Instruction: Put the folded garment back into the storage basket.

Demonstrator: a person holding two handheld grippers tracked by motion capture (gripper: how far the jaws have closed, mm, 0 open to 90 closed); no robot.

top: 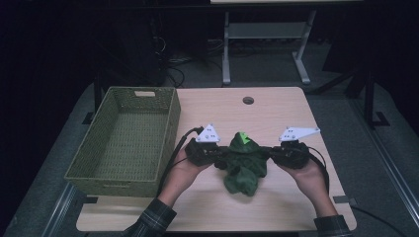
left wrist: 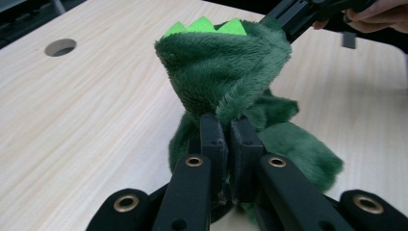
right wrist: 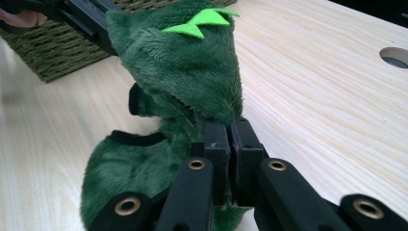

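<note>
Both the left gripper [top: 217,157] and the right gripper [top: 272,154] had their fingers clamped on the dark green plush garment with lime spikes [top: 244,160] — stretched between them, mid-tabletop [top: 276,106], likely for folding.

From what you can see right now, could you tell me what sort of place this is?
Probably a lab or workshop set up for recording. A light wooden table with a cable hole stands on grey flooring, cables trail across the dim floor behind it, and a second workbench frame stands farther back.
</note>
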